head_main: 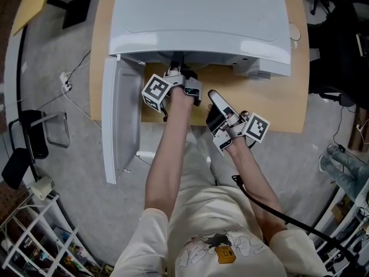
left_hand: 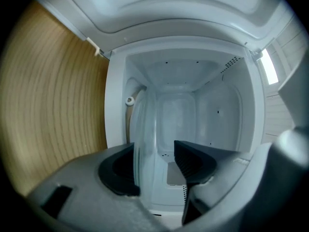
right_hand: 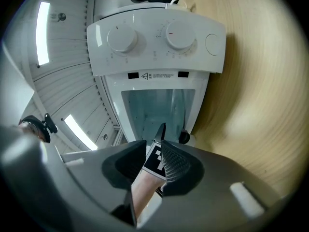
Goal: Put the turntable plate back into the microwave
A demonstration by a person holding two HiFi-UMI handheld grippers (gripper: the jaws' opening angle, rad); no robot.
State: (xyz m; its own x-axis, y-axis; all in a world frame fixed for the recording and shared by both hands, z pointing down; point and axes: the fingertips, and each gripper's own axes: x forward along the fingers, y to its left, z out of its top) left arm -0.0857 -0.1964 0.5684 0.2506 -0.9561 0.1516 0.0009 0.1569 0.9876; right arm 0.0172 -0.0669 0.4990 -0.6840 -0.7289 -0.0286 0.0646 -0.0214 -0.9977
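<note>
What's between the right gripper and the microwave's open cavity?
The left gripper and the person's forearm, framed between the right gripper's open jaws in the right gripper view.

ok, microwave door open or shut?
Open: the door stands swung out beside the microwave; the left gripper view looks into the cavity.

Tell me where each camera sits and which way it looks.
Head view: on the person's head, looking down on white microwave, wooden table, forearms, left gripper, right gripper.
Left gripper view: rides that gripper, looks into the cavity; open jaws straddle the clear glass turntable plate.
Right gripper view: rides that gripper, faces the microwave's front; open jaws, left forearm show.
Shared: all see the microwave.
</note>
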